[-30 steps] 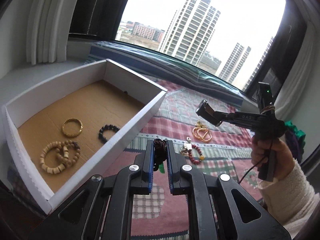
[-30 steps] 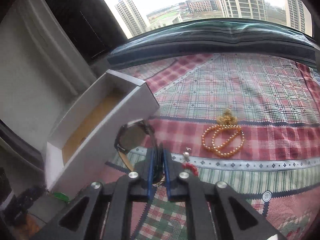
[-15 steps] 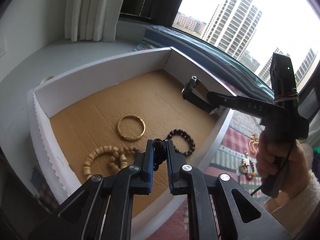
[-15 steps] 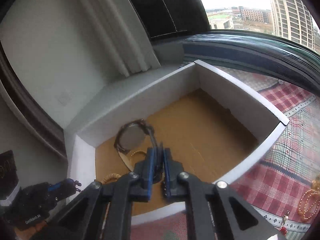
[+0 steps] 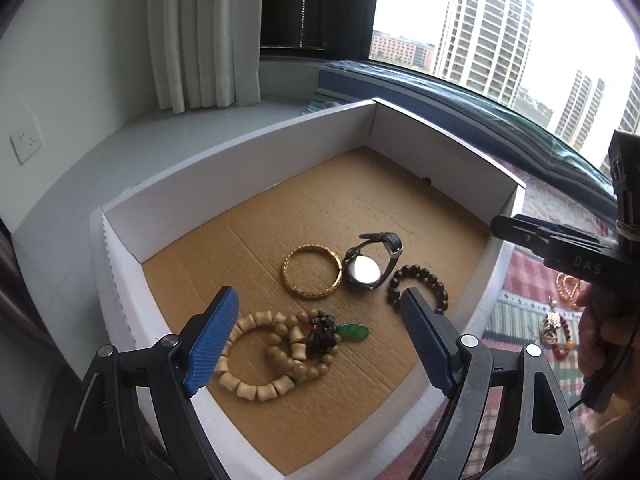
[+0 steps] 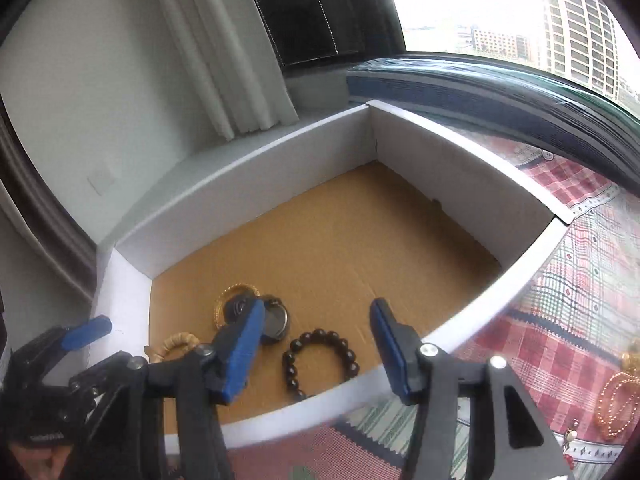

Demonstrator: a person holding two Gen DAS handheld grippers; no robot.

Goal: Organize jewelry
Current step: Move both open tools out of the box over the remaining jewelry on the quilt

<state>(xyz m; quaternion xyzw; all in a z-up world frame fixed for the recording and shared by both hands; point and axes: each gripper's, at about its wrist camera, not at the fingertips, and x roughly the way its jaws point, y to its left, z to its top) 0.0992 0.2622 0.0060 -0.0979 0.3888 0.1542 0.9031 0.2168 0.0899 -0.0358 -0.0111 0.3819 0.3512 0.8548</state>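
A white-walled box (image 5: 240, 168) with a cardboard floor holds a gold bangle (image 5: 312, 278), a black watch (image 5: 366, 270), a dark bead bracelet (image 5: 418, 286) and wooden bead bracelets (image 5: 256, 360). A dark beaded piece with a green pendant (image 5: 352, 331) lies on the wooden ones. My left gripper (image 5: 318, 296) hangs above it, jaws opening and nothing between them. My right gripper (image 6: 318, 308) is over the box's (image 6: 240, 184) near edge, its jaws opening and holding nothing. The watch (image 6: 276, 322) lies below, partly behind its left finger, beside the bangle (image 6: 236, 292) and dark bracelet (image 6: 320, 356).
A plaid cloth (image 6: 580, 312) lies to the right of the box. On it are a gold bead necklace (image 6: 616, 404) and a red bead piece (image 5: 560, 336). A curtain (image 5: 200, 40) and a window sill stand behind the box. A hand (image 5: 604, 340) holds the right gripper.
Both grippers moved from the cloth to over the box, then opened. The pendant piece now lies on the wooden bracelets and the watch lies by the bangle.
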